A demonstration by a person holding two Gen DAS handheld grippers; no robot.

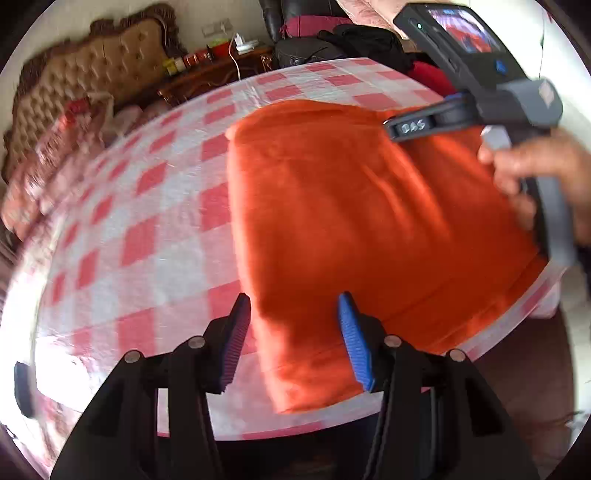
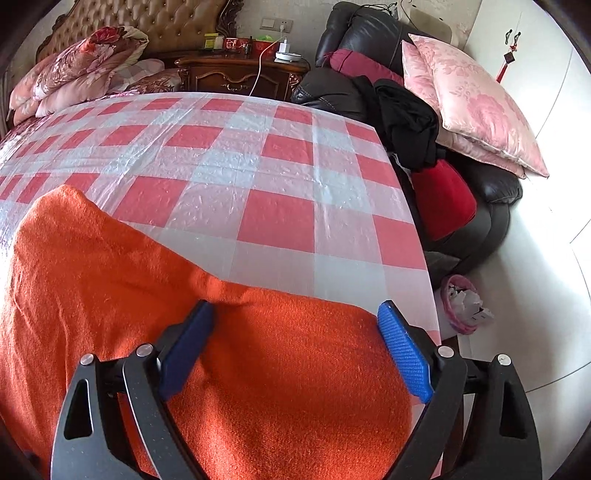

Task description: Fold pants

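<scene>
My left gripper [image 1: 293, 339] hangs low over the near corner of the orange pants [image 1: 351, 229], jaws parted, the cloth edge lying between the blue pads but not pinched. My right gripper [image 2: 295, 347] is spread wide above the same cloth, nothing clamped, its pads just over the knit surface. The pants lie folded flat at the near edge of the worktop [image 2: 258, 155], on its red-and-white checked plastic cover. From the left view, my right hand [image 1: 543, 177] grips its handle over the far side of the pants. Beyond the worktop: a dark wooden nightstand [image 2: 240, 75], a tufted headboard [image 2: 155, 22], a black leather sofa [image 2: 487, 192] with pink pillows [image 2: 476, 96].
</scene>
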